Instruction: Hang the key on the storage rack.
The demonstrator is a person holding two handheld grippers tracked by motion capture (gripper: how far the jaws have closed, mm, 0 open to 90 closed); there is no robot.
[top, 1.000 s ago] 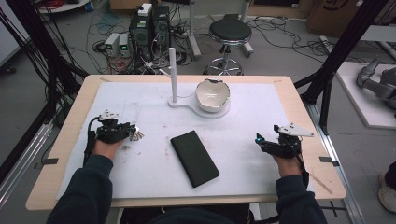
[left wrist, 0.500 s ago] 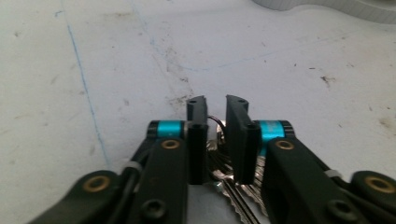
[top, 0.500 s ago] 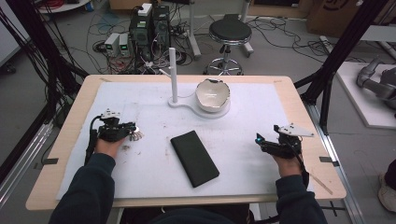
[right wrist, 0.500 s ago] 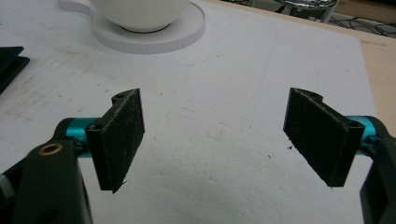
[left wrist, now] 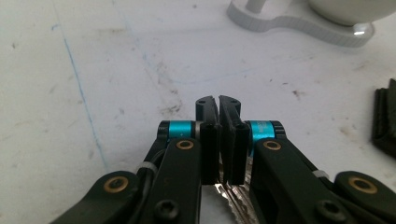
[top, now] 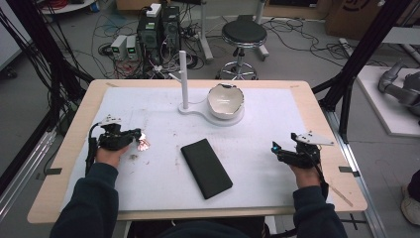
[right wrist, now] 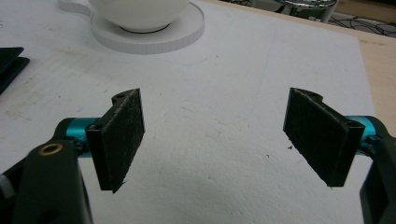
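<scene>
My left gripper (top: 134,139) rests at the left of the white mat, pointing right. Its jaws are shut (left wrist: 217,105), and a small silvery metal thing (left wrist: 233,203) shows clamped low between them; its shiny end (top: 144,144) pokes out at the tips. My right gripper (top: 276,150) sits at the right of the mat, pointing left. It is open (right wrist: 217,135), with bare mat between its pads. A flat black case (top: 206,167) lies between the two hands, also visible as case (left wrist: 385,122) and case (right wrist: 9,63).
A white bowl (top: 225,100) sits on a white stand (top: 197,110) with an upright post (top: 183,74) at the back middle; bowl (right wrist: 140,14) lies ahead-left of the right gripper. The wooden table edge (top: 341,148) runs close beside the right hand.
</scene>
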